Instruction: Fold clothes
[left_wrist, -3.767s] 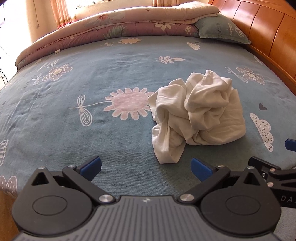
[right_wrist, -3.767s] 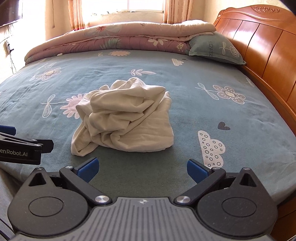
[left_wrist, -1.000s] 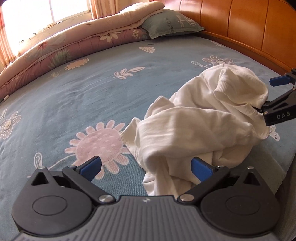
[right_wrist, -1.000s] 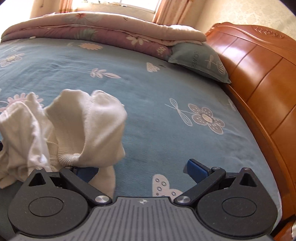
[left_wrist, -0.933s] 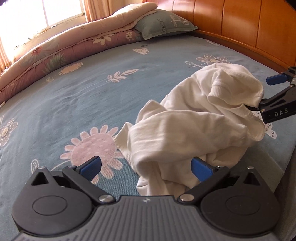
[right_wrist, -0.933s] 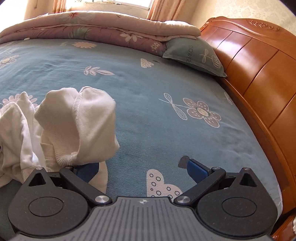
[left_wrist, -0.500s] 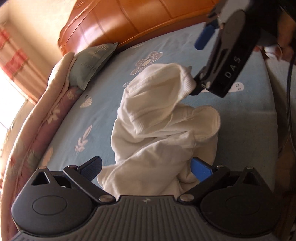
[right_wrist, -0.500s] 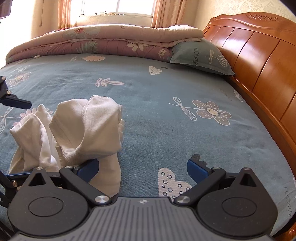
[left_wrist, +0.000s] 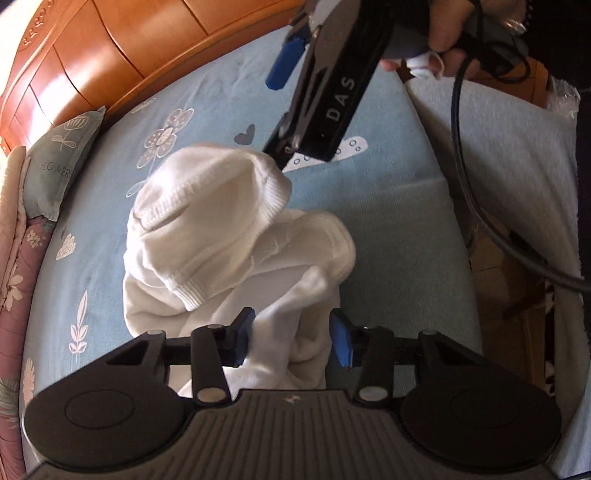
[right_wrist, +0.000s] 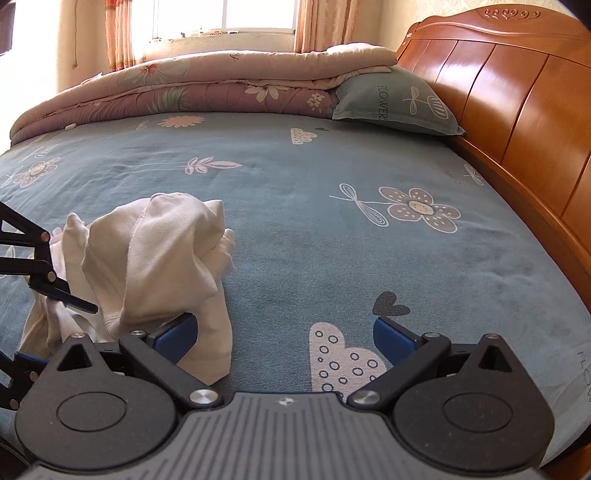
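The crumpled white knit garment (left_wrist: 236, 229) lies bunched on the blue flowered bedsheet (right_wrist: 332, 236), the left gripper (left_wrist: 291, 338) closing around a fold, the right gripper (right_wrist: 284, 336) spread wide beside it; next, likely, spreading it flat.

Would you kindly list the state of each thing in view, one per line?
White knit garment: crumpled, unfolded, on the blue floral bedsheet.
Left gripper: jaws closing, garment fabric between them.
Right gripper: open, one finger against the garment.
Pink floral quilt: folded.
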